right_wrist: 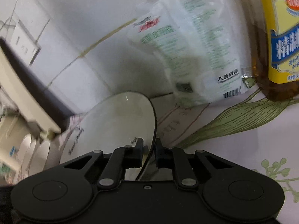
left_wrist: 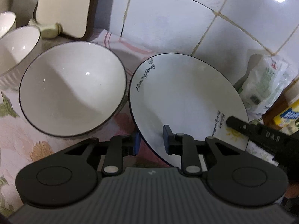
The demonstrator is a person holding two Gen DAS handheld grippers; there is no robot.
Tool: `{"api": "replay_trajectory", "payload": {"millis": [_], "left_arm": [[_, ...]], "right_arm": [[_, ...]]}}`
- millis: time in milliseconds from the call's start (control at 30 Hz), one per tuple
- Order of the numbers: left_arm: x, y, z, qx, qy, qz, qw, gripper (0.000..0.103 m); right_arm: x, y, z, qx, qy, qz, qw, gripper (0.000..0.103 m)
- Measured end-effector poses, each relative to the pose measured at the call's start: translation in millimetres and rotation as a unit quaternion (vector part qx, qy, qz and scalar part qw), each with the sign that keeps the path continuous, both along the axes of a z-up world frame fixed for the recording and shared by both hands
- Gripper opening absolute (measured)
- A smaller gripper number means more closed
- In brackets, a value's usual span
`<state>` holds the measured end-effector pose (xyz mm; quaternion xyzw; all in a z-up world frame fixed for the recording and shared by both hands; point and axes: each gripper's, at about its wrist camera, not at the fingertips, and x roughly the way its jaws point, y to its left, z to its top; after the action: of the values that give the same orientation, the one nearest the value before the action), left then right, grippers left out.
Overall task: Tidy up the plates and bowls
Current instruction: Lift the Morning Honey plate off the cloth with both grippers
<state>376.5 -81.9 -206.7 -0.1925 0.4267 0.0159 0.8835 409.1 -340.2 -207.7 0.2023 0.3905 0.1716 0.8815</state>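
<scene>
Both grippers, left (left_wrist: 151, 141) and right (right_wrist: 149, 155), have fingers closed on the plate (left_wrist: 183, 97) rim; glazed, slippery, breakable—hold opposite edges.

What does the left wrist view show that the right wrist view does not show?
Only the left wrist view shows the large bowl beside the plate and the small bowl at the left edge. Only the right wrist view shows the yellow-labelled oil bottle large and the wall socket. Both show the plate, tilted, with the left gripper and the right gripper each astride its rim, plus the white bag.
</scene>
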Motion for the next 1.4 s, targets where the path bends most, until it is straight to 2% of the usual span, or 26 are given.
{"api": "replay_trajectory", "payload": {"millis": [67,167,467,533,633,933,1200,1400], "left_arm": [[-0.3,1.9,0.7,-0.002,0.004,0.002,1.0000,0.023],[-2.8,2.9,3.2,-0.004,0.008,-0.004,1.0000,0.023],[-16.2,1.0,7.4,-0.007,-0.002,-0.021,0.9998,0.023],[-22.5,-5.6,14.1,0.018,-0.007,-0.035,0.9992,0.024],[-30.8,-8.3,24.5,0.033,-0.009,-0.046,0.9984,0.024],[-62.3,-2.8,61.3,0.039,-0.024,-0.075,0.9962,0.024],[-95.6,11.4,98.1,0.029,-0.036,-0.079,0.9958,0.024],[-124.5,19.0,118.8,0.039,-0.046,-0.087,0.9944,0.024]], "right_arm": [[-1.9,-2.9,0.1,0.008,0.006,0.004,1.000,0.016],[-6.2,0.1,5.4,-0.008,0.010,0.013,1.000,0.017],[-21.7,-3.1,18.8,-0.027,-0.001,0.023,0.999,0.018],[-25.8,-4.5,20.1,-0.021,-0.002,0.020,1.000,0.018],[-33.7,-8.7,21.2,-0.005,0.003,0.013,1.000,0.018],[-70.0,-5.7,53.2,-0.006,-0.016,0.015,1.000,0.019],[-108.8,1.6,91.2,-0.001,-0.034,0.020,0.999,0.020],[-142.4,9.2,111.4,0.003,-0.048,0.021,0.999,0.020]]}}
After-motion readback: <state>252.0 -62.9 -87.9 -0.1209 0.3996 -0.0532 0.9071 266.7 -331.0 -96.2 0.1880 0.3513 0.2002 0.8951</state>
